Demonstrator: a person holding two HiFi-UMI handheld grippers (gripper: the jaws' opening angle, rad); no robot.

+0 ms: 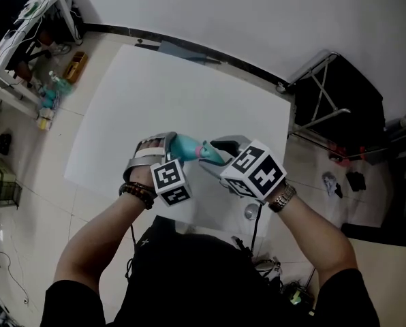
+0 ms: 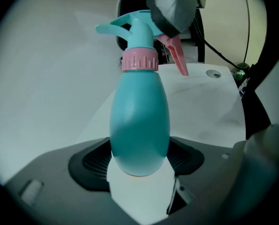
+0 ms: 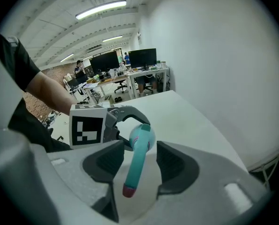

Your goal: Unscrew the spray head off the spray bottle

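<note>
Two grippers meet at the middle of the head view, over a white table. My left gripper is clamped on the teal spray bottle. In the left gripper view its pads press both sides of the bottle's rounded lower end at lower centre. From there the bottle runs up the frame to a pink collar and the spray head at the top. My right gripper stands spread. In the right gripper view a teal, pink-tipped part of the spray head lies between its pads, with a gap on each side.
</note>
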